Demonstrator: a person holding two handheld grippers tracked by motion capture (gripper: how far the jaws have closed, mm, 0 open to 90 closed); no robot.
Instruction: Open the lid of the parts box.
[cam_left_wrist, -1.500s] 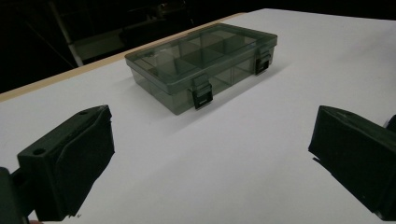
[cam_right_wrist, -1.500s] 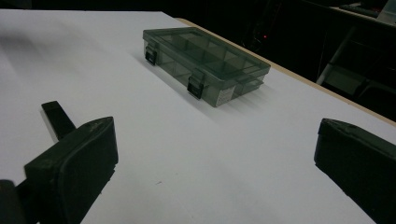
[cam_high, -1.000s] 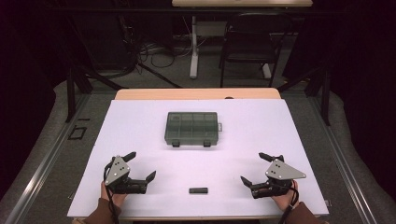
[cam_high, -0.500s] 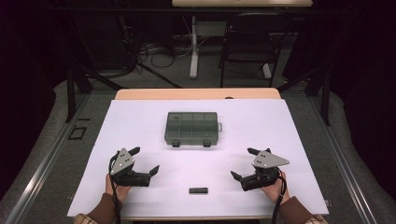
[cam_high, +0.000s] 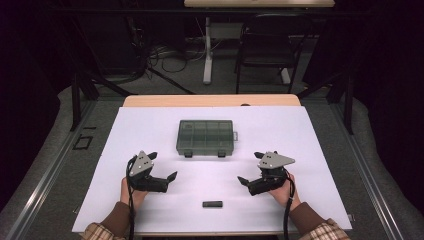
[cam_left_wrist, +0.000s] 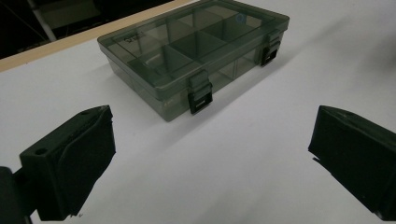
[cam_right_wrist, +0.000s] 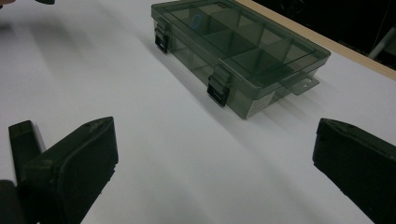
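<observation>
Nothing is grasped yet. The compartment box (cam_high: 205, 137) sits shut and latched at the middle of the table (cam_high: 320, 150), toward its far edge. The left hand-held gripper (cam_high: 167, 178) and right hand-held gripper (cam_high: 243, 181) hover nearer the near edge, jaws apart, both aimed at it; a small black block (cam_high: 212, 204) lies between them.
</observation>
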